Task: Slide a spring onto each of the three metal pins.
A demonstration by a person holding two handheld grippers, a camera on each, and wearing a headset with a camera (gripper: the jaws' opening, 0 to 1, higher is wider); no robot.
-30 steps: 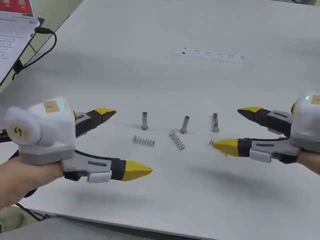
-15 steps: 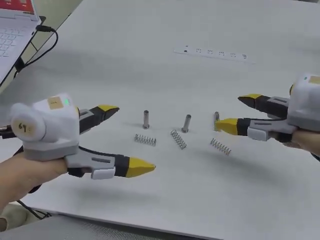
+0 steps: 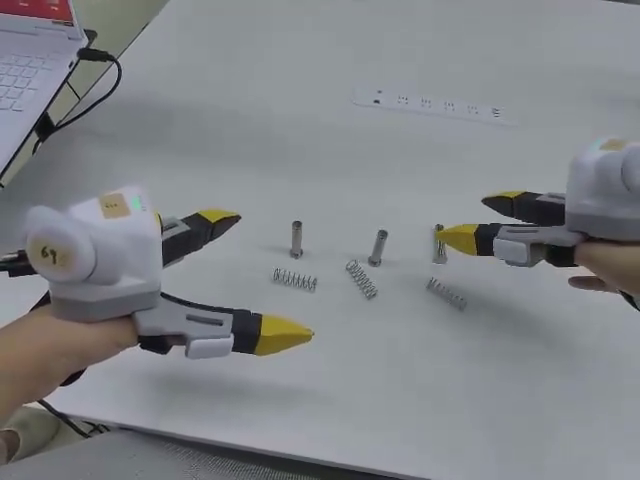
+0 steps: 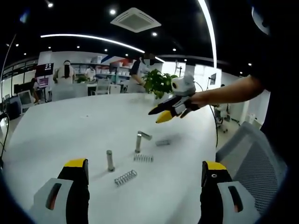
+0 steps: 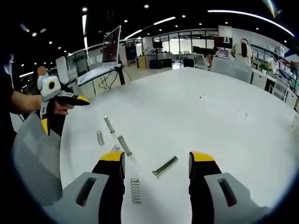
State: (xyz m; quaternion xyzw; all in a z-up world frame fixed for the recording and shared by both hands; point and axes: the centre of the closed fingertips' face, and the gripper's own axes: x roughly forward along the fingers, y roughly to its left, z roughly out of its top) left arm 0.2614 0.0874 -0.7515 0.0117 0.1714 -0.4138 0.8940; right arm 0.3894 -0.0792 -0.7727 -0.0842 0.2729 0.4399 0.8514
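At the left edge of the white tabletop [image 3: 300, 130] I see part of an open white laptop [image 3: 20, 60], with a black cable [image 3: 75, 100] looping from it. My left tongs [image 3: 262, 276], grey and black with yellow tips, hang over the near-left part of the tabletop, spread wide and gripping nothing. To their right, midway along the near half of the tabletop, three short steel pins stand upright in a row parallel to the near edge, each with a small coiled wire spring lying loose on the near side of it. The left pin [image 3: 297, 239] has the left spring [image 3: 295, 280] lying crosswise just beside its base. The middle pin [image 3: 379, 247] has the middle spring [image 3: 362, 280] angled near it. Towards the far edge lies a long white power strip [image 3: 436, 105]. The right pin [image 3: 439, 244] stands with the right spring [image 3: 446, 293] resting apart from it, nearer the near edge. My right tongs [image 3: 467, 220], of the same make, are released too, with a narrower gap and nothing held. From the head view the lower yellow tip overlaps the right pin, and I cannot tell if they touch. The right gripper view shows that pin ahead, between the two jaws and clear of both.
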